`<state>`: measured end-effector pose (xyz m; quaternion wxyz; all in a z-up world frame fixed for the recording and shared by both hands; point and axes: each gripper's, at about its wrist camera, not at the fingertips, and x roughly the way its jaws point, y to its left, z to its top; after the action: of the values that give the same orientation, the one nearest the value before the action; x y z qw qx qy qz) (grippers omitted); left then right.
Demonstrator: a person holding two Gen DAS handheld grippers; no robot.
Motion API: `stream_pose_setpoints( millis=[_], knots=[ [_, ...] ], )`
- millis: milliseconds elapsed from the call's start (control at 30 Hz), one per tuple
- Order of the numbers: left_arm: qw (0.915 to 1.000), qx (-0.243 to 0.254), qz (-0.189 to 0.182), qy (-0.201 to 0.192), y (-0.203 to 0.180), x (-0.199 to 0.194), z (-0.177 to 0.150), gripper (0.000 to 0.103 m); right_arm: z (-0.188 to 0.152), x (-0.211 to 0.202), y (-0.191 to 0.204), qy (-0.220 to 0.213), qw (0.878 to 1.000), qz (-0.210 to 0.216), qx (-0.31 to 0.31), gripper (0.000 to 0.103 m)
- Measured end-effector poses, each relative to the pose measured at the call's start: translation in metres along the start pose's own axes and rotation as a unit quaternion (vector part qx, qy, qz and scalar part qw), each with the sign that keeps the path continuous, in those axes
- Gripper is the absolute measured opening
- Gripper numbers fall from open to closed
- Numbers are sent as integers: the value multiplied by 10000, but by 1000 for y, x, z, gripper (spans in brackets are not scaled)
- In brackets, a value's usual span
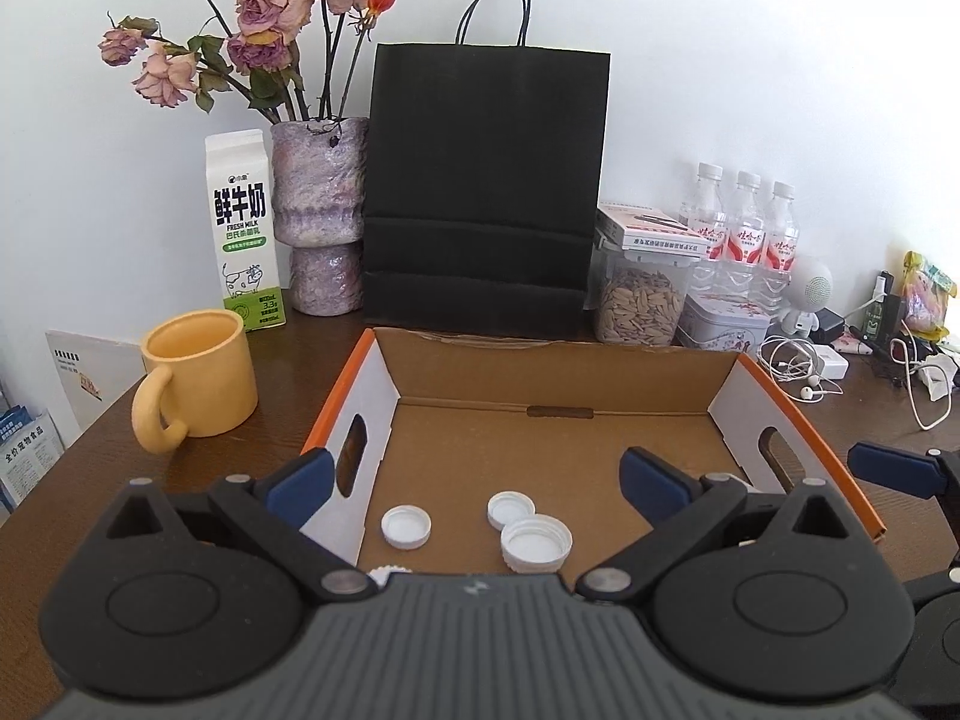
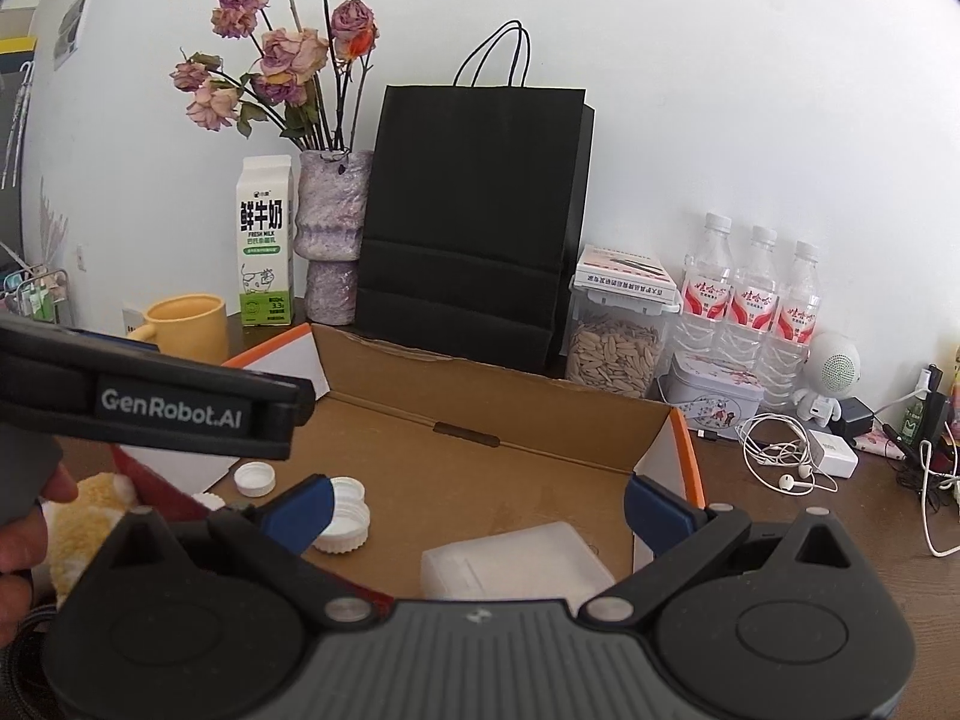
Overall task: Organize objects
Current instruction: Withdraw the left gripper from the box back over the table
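Note:
An open cardboard box with orange edges sits in front of me on the brown table. Several white bottle caps lie on its floor: one at the left, two touching. A fourth cap peeks out under my left gripper. My left gripper is open and empty above the caps. My right gripper is open and empty over the box, above a white plastic case. The caps show at its left.
A yellow mug, milk carton, vase of dried roses and black paper bag stand behind the box. A seed jar, tin, water bottles, earphones and cables crowd the right.

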<state>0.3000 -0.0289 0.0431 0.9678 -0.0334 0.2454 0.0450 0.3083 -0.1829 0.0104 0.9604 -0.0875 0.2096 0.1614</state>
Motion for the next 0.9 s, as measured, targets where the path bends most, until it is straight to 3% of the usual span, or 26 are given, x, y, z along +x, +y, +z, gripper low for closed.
stream_pose_setpoints(
  millis=[900],
  knots=[
    [9987, 56, 305, 408, 52, -109, -78, 103, -80, -118, 43, 386, 9991, 190, 52, 103]
  ],
)
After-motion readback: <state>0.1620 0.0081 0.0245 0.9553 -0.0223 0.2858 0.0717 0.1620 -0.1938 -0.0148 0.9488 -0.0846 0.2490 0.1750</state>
